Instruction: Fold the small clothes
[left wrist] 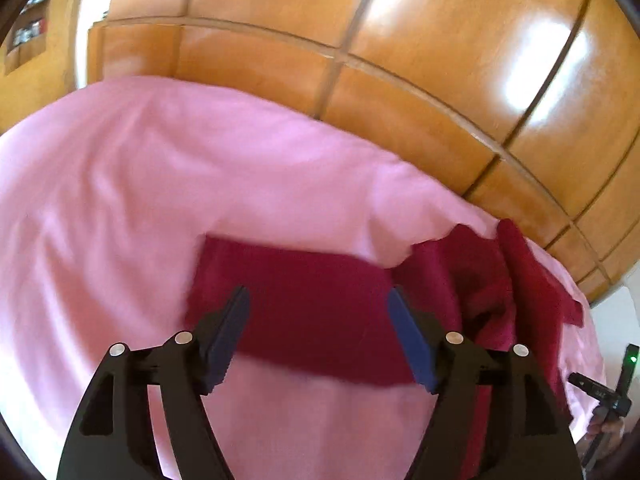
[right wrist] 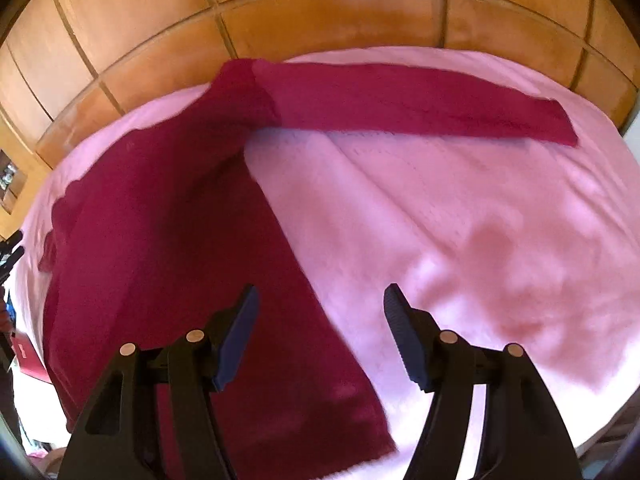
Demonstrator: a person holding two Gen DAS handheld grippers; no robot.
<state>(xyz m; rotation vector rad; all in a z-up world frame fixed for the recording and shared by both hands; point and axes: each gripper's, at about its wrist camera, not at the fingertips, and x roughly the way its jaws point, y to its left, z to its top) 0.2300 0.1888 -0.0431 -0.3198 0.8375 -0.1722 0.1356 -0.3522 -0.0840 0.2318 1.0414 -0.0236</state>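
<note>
A dark red long-sleeved garment (right wrist: 160, 240) lies spread on a pink bedsheet (right wrist: 480, 220). In the right wrist view its body fills the left half and one sleeve (right wrist: 420, 108) stretches right along the far edge. My right gripper (right wrist: 320, 300) is open and empty above the garment's right edge. In the left wrist view a red sleeve (left wrist: 312, 300) lies across the pink sheet (left wrist: 160, 180), with bunched red cloth (left wrist: 500, 280) at the right. My left gripper (left wrist: 318, 300) is open and empty just above that sleeve.
Glossy wooden cabinet panels (left wrist: 400, 60) stand behind the bed and show in the right wrist view (right wrist: 320, 12). The bed's edge runs along them. The other gripper's handle (left wrist: 608, 392) shows at the far right of the left wrist view.
</note>
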